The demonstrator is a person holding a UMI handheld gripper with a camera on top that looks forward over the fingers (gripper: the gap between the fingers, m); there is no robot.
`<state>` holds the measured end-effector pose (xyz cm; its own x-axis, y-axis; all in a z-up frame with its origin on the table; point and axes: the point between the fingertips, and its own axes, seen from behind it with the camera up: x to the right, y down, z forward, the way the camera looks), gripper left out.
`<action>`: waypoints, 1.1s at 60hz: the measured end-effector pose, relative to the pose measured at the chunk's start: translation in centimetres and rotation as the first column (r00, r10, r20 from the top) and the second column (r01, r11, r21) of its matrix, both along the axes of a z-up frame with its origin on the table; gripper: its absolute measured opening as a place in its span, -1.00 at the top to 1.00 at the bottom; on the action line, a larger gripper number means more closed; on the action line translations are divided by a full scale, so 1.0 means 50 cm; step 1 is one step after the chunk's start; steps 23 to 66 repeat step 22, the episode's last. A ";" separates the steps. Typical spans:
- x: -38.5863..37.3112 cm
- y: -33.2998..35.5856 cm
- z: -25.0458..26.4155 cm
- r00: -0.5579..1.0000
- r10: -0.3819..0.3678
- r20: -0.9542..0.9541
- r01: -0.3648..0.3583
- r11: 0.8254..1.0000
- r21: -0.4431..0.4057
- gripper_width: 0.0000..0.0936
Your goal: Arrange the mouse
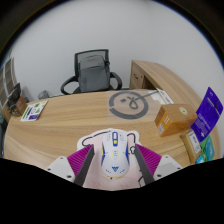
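Note:
A white mouse (114, 153) with blue and yellow markings sits between my gripper's (112, 166) two fingers, its cable looping off behind it over the wooden desk (85, 118). The magenta pads (83, 160) flank both sides of the mouse and look pressed against it. The mouse is low over the desk surface; whether it touches the desk is hidden. A round mouse mat (128, 102) with a dark ring and a printed figure lies beyond the fingers on the desk.
A cardboard box (173, 119) stands to the right ahead, with a purple box (208, 112) beside it. A grey office chair (93, 72) is behind the desk. Papers (35, 109) and stacked items lie at the left. A wooden side unit (170, 82) rises at the right.

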<state>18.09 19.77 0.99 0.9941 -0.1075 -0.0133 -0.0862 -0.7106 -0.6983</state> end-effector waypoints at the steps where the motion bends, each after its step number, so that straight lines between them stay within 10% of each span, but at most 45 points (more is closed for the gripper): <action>1: -0.002 -0.003 0.008 1.000 -0.004 0.001 0.004 1.000 0.008 -0.77; 22: -0.099 -0.185 0.178 1.000 -0.001 0.015 0.000 0.993 0.122 -0.79; 66: -0.099 -0.185 0.178 1.000 -0.001 0.015 0.000 0.993 0.122 -0.79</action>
